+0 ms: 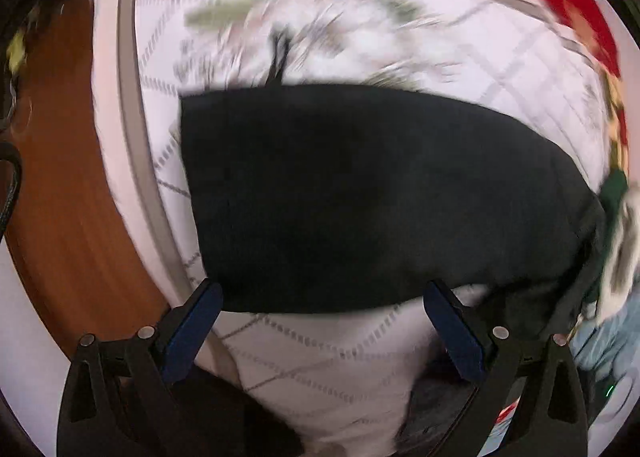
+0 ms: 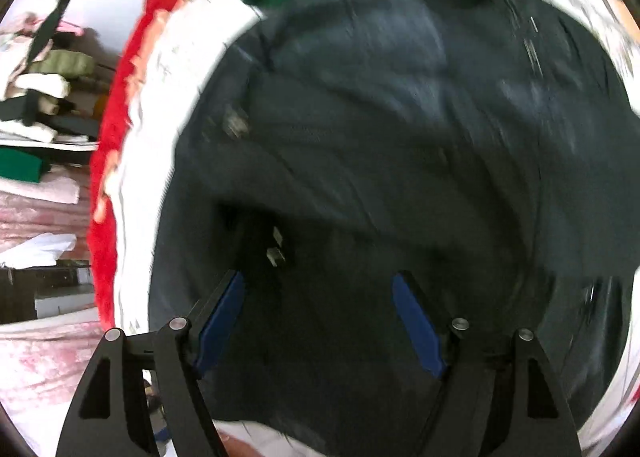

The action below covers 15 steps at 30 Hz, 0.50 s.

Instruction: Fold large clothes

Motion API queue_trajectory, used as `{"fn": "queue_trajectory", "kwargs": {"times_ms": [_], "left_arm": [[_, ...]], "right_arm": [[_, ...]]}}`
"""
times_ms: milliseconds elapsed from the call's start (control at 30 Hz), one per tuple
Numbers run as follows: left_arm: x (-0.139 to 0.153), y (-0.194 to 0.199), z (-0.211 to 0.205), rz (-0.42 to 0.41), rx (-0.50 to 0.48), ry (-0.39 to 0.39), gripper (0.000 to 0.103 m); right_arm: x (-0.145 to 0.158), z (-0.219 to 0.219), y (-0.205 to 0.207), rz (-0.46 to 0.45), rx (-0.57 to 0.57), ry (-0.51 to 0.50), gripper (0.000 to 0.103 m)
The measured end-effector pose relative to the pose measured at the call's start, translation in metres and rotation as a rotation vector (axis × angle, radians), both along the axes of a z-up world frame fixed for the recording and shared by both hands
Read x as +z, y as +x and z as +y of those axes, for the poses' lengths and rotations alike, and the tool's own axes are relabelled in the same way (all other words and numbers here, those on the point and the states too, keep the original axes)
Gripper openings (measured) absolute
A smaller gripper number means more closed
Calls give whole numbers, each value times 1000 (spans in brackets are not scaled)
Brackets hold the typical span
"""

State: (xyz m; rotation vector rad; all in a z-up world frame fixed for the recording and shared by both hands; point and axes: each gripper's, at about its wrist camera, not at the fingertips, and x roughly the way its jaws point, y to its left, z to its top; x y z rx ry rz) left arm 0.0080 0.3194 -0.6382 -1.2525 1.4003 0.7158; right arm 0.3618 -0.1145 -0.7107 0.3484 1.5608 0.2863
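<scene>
Large black fabric garment [image 1: 360, 197]: lies flat on white quilted bedcover w/ grey stitch lines [image 1: 328, 353]. Left gripper [image 1: 324, 303]: fingers wide apart, nothing between, over garment's near edge. Right gripper [image 2: 318, 297]: fingers apart, nothing gripped, above rumpled dark cloth. Red patterned blanket [image 2: 108, 161] at bed edge.

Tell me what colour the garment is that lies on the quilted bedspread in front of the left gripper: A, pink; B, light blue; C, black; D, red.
C: the left wrist view shows a flat black garment lying on the white quilted bedspread.
</scene>
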Motion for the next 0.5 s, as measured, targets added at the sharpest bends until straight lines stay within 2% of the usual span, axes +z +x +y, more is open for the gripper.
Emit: {"fn": "queue_trajectory", "kwargs": {"times_ms": [67, 133, 200, 267, 300, 467, 500], "left_arm": [[-16, -4, 12, -1, 30, 8, 85], [-14, -2, 26, -29, 39, 79, 71], [1, 3, 44, -37, 0, 208, 38], [11, 3, 71, -75, -7, 271, 23], [15, 3, 85, -102, -7, 295, 20], [37, 30, 153, -246, -7, 434, 18], [35, 36, 169, -293, -7, 422, 24]], "right_arm": [[-12, -1, -7, 32, -11, -23, 78], [-19, -1, -14, 49, -21, -35, 78], [-21, 2, -18, 53, -49, -26, 78], [-22, 10, -15, 57, -58, -39, 77], [-21, 14, -15, 56, -56, -36, 76], [-5, 42, -10, 17, 8, -6, 76], [-3, 47, -10, 8, 28, -4, 76]]}}
